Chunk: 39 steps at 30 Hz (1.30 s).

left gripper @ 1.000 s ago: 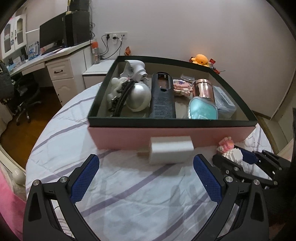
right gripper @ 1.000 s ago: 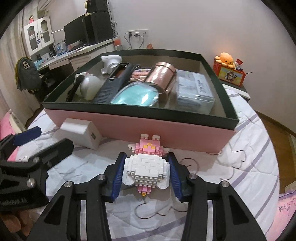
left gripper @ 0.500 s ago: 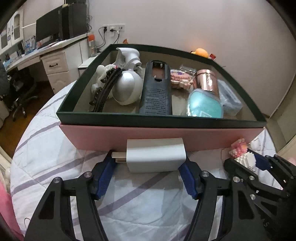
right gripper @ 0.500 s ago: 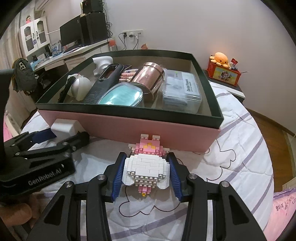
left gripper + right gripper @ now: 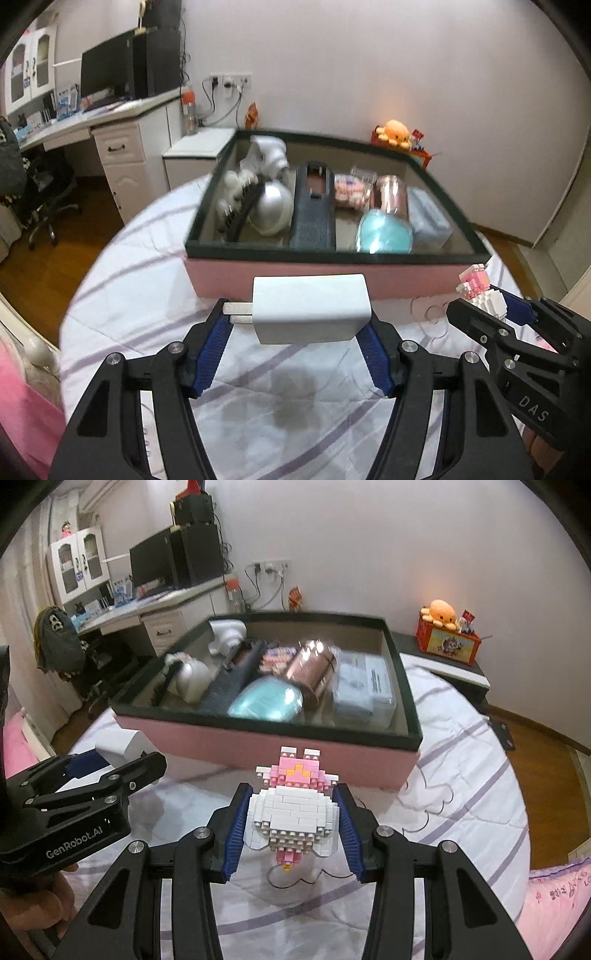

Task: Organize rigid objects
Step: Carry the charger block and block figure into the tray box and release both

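Left gripper (image 5: 301, 334) clamped white charger (image 5: 310, 308), prongs seen only here; right gripper (image 5: 293, 825) clamped brick figure (image 5: 293, 812), face seen only here; box (image 5: 280, 742) ahead.

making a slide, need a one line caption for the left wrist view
Left gripper holds a white charger before the pink storage box.

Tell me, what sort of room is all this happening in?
Probably a bedroom that doubles as a study: the pink box sits on a striped quilt, a desk with a monitor lines the wall, and a plush octopus sits nearby.
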Available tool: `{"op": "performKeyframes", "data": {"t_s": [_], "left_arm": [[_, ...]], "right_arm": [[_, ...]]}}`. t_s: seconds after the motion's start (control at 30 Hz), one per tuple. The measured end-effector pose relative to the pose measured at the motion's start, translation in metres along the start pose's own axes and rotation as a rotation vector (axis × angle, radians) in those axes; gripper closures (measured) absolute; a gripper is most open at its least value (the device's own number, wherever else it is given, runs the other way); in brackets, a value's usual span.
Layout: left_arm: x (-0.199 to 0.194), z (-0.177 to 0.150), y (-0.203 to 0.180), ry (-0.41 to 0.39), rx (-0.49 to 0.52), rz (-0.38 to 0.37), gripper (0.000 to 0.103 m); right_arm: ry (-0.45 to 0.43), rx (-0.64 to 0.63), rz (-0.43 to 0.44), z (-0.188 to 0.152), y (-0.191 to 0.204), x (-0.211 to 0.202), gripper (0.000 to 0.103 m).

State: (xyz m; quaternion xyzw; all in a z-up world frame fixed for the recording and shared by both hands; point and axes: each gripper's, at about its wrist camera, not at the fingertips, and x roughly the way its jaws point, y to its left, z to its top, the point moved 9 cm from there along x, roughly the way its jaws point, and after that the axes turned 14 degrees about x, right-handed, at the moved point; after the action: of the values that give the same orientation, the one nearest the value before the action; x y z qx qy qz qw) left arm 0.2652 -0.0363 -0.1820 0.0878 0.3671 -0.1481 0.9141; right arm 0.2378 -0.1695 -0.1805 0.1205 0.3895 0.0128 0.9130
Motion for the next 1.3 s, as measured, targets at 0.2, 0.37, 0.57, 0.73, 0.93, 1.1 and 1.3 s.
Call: {"op": "performKeyframes", "data": {"t_s": [0.2, 0.37, 0.57, 0.73, 0.93, 1.1, 1.3], "left_arm": [[-0.030, 0.031, 0.005, -0.080, 0.015, 0.002, 0.036], [-0.042, 0.063, 0.014, -0.140, 0.029, 0.014, 0.036], [-0.034, 0.105, 0.023, -0.182, 0.048, 0.023, 0.036], [-0.001, 0.133, 0.027, -0.161, 0.051, 0.007, 0.036], [0.060, 0.159, 0.027, -0.086, 0.070, -0.004, 0.036], [0.097, 0.163, 0.025, -0.021, 0.086, -0.015, 0.036], [0.117, 0.152, 0.020, 0.043, 0.101, -0.016, 0.036]], "right_arm": [[-0.074, -0.017, 0.040, 0.032, 0.014, -0.024, 0.057], [-0.148, -0.032, 0.052, 0.075, 0.019, -0.037, 0.057], [-0.192, -0.036, 0.051, 0.124, 0.022, -0.032, 0.057], [-0.157, -0.009, 0.067, 0.153, 0.019, 0.002, 0.057], [-0.057, 0.030, 0.062, 0.167, 0.006, 0.065, 0.057], [0.027, 0.059, 0.031, 0.166, -0.012, 0.109, 0.057], [0.087, 0.060, 0.014, 0.153, -0.020, 0.131, 0.057]]}}
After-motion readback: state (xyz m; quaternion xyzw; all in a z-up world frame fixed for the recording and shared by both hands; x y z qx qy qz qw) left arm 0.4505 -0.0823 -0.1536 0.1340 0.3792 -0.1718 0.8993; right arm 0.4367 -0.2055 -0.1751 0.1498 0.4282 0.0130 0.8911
